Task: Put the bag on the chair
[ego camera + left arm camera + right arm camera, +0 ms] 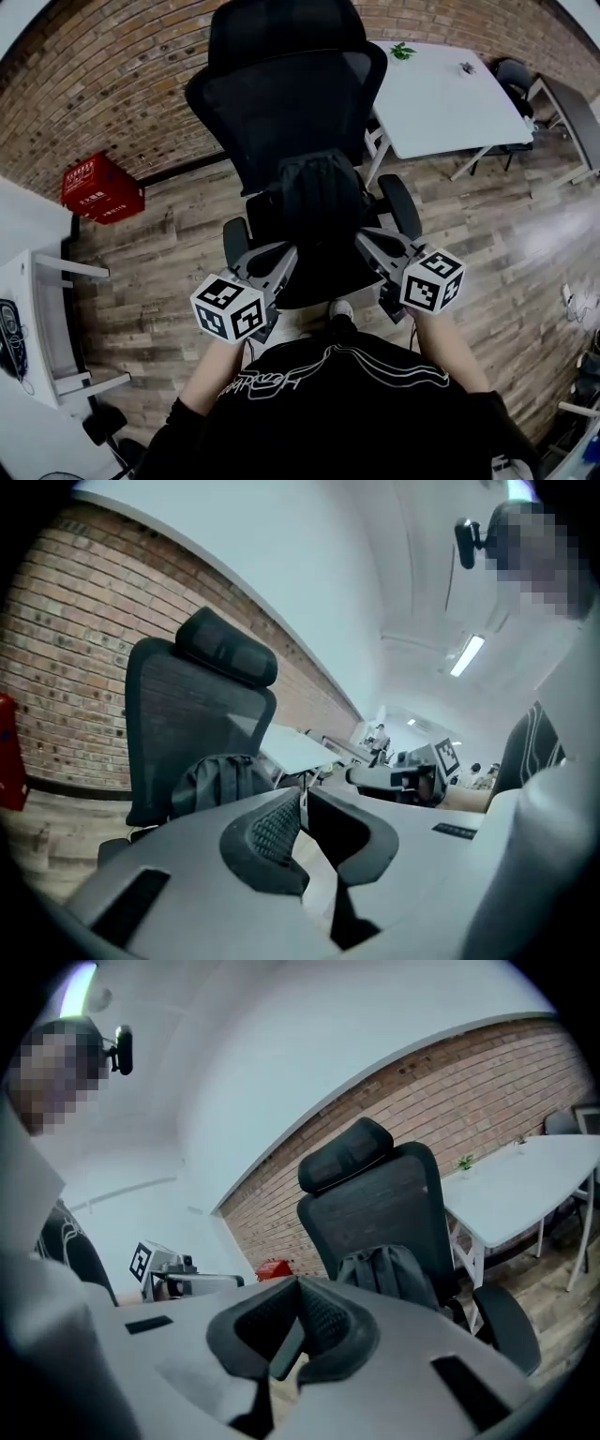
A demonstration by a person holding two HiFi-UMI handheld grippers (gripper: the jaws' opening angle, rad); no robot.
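Note:
A black backpack point(319, 202) stands upright on the seat of a black mesh office chair point(281, 103), leaning against its backrest. My left gripper point(284, 255) hovers at the seat's front left, my right gripper point(371, 242) at its front right; both are apart from the bag. In the left gripper view the jaws point(302, 803) meet with nothing between them, the backpack point(220, 780) and chair point(178, 714) behind. In the right gripper view the jaws point(298, 1309) are likewise shut and empty, the backpack point(389, 1274) beyond.
A white table point(450, 94) with a small plant point(401, 51) stands right of the chair, another chair point(514, 75) behind it. A red crate point(101, 187) sits by the brick wall at left. A white desk point(28, 309) lies at the near left. The floor is wood.

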